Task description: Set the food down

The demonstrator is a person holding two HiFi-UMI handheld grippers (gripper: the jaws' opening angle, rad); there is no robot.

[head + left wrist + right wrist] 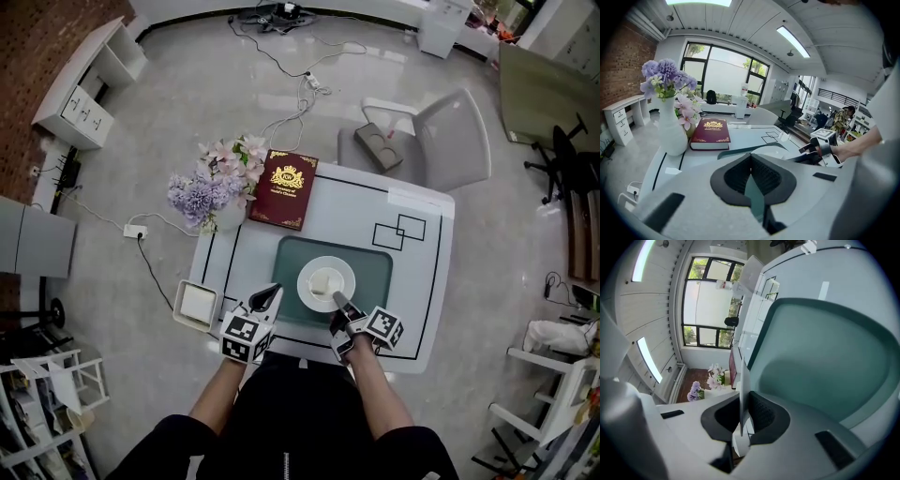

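Gripping the white plate (349,271) by its near rim, the right gripper (337,299) holds the pale food (324,281) over the green placemat (377,270); the left gripper (272,293) hovers beside it, jaws together, empty

A white rectangular counter (424,309) with rounded corners stands on a grey tiled floor (169,122). A black border line runs inside its edges, and two overlapping black rectangle outlines (398,232) are drawn near its far right corner. A teal rounded placemat (377,272) lies flat at its centre. A dark red hardcover book with a gold emblem (284,189) lies at the far left, just beside a white vase of purple and pink flowers (228,217) standing upright at the left corner.
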